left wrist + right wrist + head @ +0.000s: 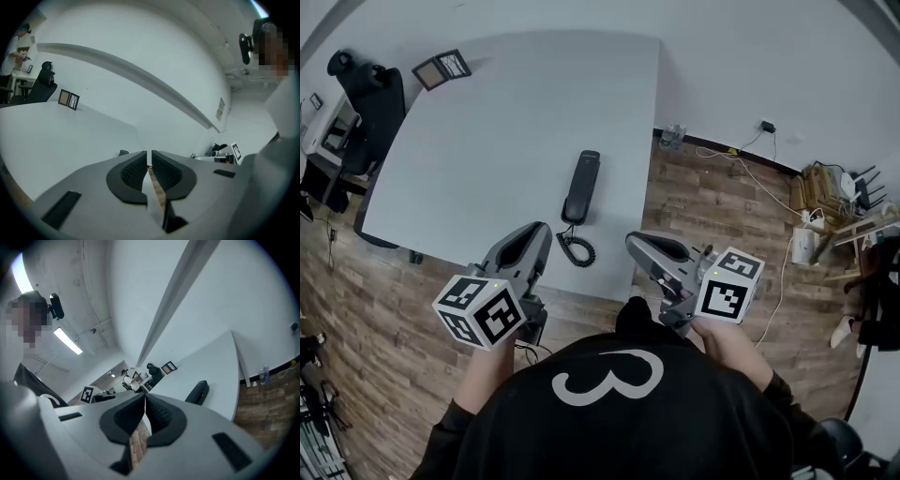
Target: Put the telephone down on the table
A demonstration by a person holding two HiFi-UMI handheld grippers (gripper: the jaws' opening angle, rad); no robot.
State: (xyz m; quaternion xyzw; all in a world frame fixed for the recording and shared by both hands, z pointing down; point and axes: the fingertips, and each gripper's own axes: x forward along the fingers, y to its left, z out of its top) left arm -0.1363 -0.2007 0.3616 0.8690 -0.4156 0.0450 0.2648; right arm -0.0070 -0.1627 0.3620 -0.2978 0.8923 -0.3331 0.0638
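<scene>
Left claw (540, 231), right claw (634, 242) closed, empty; telephone (581, 187) on table (487, 112); frame (442, 68) far corner.

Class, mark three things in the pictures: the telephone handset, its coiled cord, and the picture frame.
telephone handset (581, 186), head view, middle of its black body.
coiled cord (577, 249), head view, middle of the coil.
picture frame (442, 68), head view, centre of its face.

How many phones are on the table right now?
1. The telephone lies flat on the table near its front edge, with its coiled cord at that edge. Only a picture frame shows elsewhere; nothing seems to hide another.
</scene>
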